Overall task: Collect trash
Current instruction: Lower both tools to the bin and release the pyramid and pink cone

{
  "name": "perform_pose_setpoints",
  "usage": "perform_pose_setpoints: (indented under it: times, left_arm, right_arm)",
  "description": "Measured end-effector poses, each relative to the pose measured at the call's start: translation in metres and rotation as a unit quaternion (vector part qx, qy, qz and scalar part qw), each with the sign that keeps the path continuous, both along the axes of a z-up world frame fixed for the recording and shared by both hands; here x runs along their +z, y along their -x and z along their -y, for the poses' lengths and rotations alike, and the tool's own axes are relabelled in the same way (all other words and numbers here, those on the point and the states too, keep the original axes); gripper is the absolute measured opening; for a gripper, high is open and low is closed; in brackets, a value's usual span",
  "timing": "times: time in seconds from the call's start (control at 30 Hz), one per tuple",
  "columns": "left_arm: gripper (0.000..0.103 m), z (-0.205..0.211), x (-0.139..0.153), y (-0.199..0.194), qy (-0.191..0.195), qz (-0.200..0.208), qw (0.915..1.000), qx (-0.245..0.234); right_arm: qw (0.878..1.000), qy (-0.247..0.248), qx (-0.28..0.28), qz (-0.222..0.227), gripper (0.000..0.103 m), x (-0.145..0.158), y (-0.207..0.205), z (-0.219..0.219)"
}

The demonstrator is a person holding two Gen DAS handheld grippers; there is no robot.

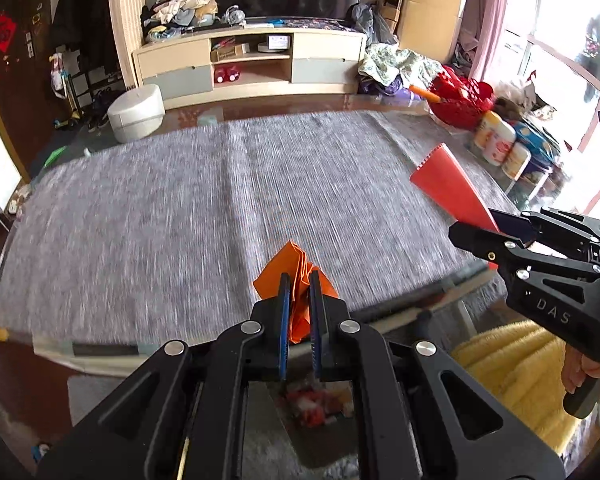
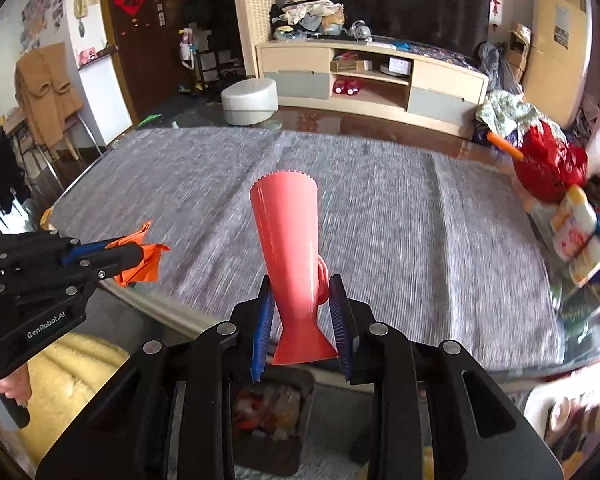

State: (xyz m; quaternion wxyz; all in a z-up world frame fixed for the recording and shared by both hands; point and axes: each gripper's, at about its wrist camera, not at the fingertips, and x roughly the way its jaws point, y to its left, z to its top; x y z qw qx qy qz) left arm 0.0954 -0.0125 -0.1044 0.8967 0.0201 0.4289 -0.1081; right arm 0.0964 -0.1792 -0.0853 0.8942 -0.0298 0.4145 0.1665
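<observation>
My left gripper [image 1: 299, 280] is shut on a crumpled orange paper [image 1: 298, 268], held above the near edge of the grey-clothed table [image 1: 180, 208]. The same orange paper [image 2: 140, 258] shows at the left of the right wrist view, clamped in the left gripper [image 2: 138, 250]. My right gripper [image 2: 302, 284] is shut on a red plastic wrapper [image 2: 292, 240] with a serrated top edge, pinched at its narrow waist. That red wrapper [image 1: 448, 184] sticks up from the right gripper [image 1: 496, 226] at the right of the left wrist view. A bin with mixed trash [image 2: 268, 412] lies below, between the fingers.
Bottles and packets [image 2: 576, 236] and a red basket [image 2: 548, 168] crowd the table's right end. A yellow cushion [image 1: 512, 372] sits on a seat by the near edge. The trash bin [image 1: 320, 404] stands on the floor below the table edge. A TV cabinet [image 1: 252, 64] lines the far wall.
</observation>
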Motion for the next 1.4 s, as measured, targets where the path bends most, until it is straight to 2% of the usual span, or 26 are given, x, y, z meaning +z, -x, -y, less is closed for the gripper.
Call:
perform_pose_setpoints:
  times: [0.13,0.33,0.53,0.77,1.03,1.27,1.3,1.33,1.4]
  left_arm:
    - [0.007,0.002,-0.022,0.027,0.007,-0.02,0.9997,-0.007]
    - [0.007,0.011,-0.07,0.053,0.007,-0.065,0.9977,-0.017]
    - [0.007,0.017,-0.119,0.068,0.01,-0.114,0.9931,-0.027]
    - [0.007,0.017,-0.163,0.071,0.034,-0.168,0.9847,-0.031]
    - [0.007,0.023,-0.199,0.064,0.042,-0.211,0.9759,-0.038]
    - [0.012,0.02,-0.202,0.053,0.041,-0.219,0.9743,-0.031]
    - [0.017,0.02,-0.201,0.051,0.041,-0.218,0.9746,-0.029]
    - [0.021,0.019,-0.2,0.05,0.041,-0.218,0.9748,-0.027]
    - [0.033,0.017,-0.198,0.047,0.04,-0.215,0.9755,-0.022]
  right_arm:
    - [1.0,-0.009,-0.002,-0.026,0.029,-0.023,0.022,0.001]
    - [0.997,-0.015,-0.004,-0.081,0.029,-0.075,0.045,-0.002]
    - [0.991,-0.022,-0.007,-0.135,0.029,-0.121,0.056,-0.004]
    - [0.981,-0.02,-0.012,-0.194,0.029,-0.166,0.061,-0.009]
    - [0.974,-0.008,-0.024,-0.226,0.029,-0.189,0.05,-0.015]
    - [0.973,-0.02,-0.034,-0.227,0.031,-0.191,0.034,-0.014]
    - [0.973,-0.021,-0.036,-0.227,0.039,-0.19,0.033,-0.013]
    - [0.973,-0.023,-0.039,-0.226,0.053,-0.19,0.032,-0.012]
    - [0.974,-0.023,-0.045,-0.221,0.057,-0.187,0.031,-0.009]
